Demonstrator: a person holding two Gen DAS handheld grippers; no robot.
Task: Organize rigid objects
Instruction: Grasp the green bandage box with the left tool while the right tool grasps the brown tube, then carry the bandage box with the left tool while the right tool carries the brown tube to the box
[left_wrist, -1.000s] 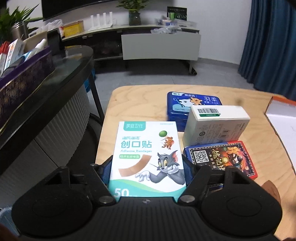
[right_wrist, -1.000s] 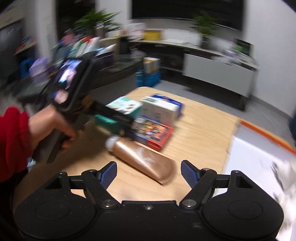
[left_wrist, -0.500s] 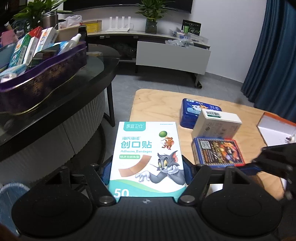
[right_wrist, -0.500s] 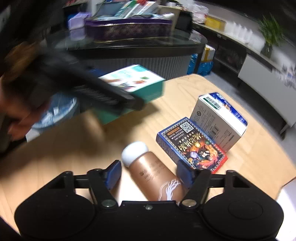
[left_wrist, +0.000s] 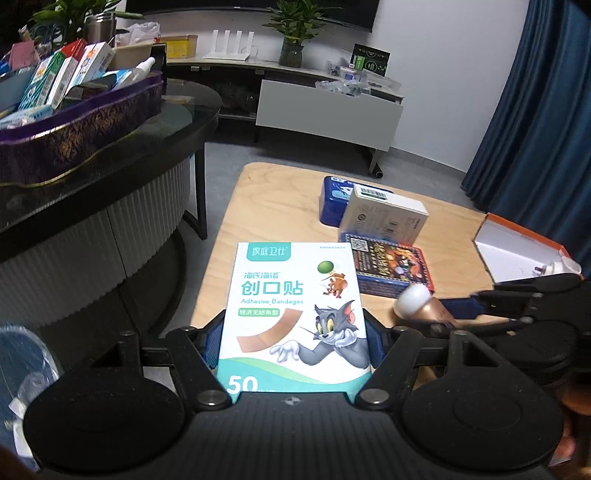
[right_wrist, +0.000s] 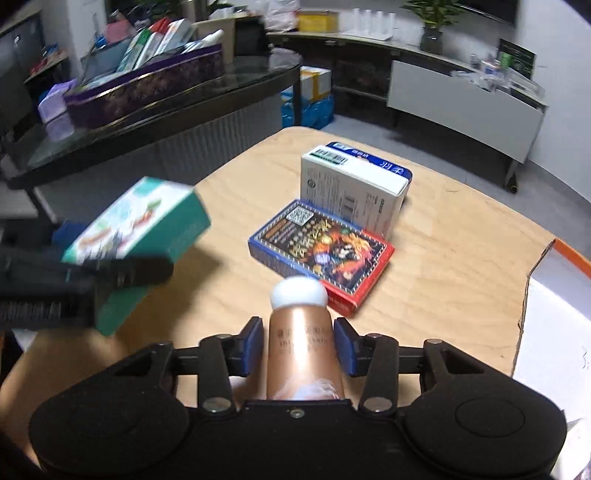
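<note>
Your left gripper is clamped on a box of adhesive bandages; the box sits square between the two blue pads, one pad pressed to each long side, its printed cartoon face turned up toward the camera and its far end reaching out past the fingertips above the near edge of the wooden table.

Your right gripper has just been closing and its blue pads now press both sides of a copper-coloured bottle; the bottle runs straight along the line of the fingers, its white round cap pointing away from you beyond the fingertips and its lower end tucked back against the gripper body; whether it is touching the table or lifted clear of it cannot be told.

Just beyond the cap lies a flat box of playing cards, blue and red at the edges; behind and touching it stands a white carton with a barcode; a blue tin shows behind that carton.

To your right an open orange-edged white box sits at the table's side; to your left a dark glass-topped counter carries a purple tray crowded with boxes.
</note>
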